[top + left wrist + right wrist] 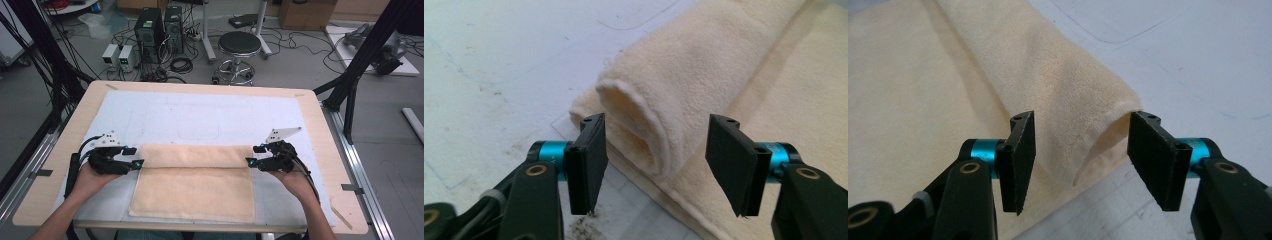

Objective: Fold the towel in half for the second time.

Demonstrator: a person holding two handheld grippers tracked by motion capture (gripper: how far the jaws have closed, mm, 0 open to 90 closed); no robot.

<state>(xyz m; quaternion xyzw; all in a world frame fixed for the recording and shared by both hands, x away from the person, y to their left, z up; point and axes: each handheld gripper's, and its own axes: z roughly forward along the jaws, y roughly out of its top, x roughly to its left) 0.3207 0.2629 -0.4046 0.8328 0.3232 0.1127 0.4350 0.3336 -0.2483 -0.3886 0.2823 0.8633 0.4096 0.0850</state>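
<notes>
Cream terry towel [195,186] is laid on the white mat [200,117], its far edge rolled. At the roll's ends, the left gripper [134,157] and right gripper [253,156] are held with jaws wide apart, nothing gripped.

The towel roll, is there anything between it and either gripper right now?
Nothing visible does. The left gripper has its jaws open astride the left end of the towel roll, the right gripper likewise at the right end. Only bare white mat lies around them.

towel [195,186] on table [320,125] | left gripper [134,157] left of roll | right gripper [253,155] right
</notes>
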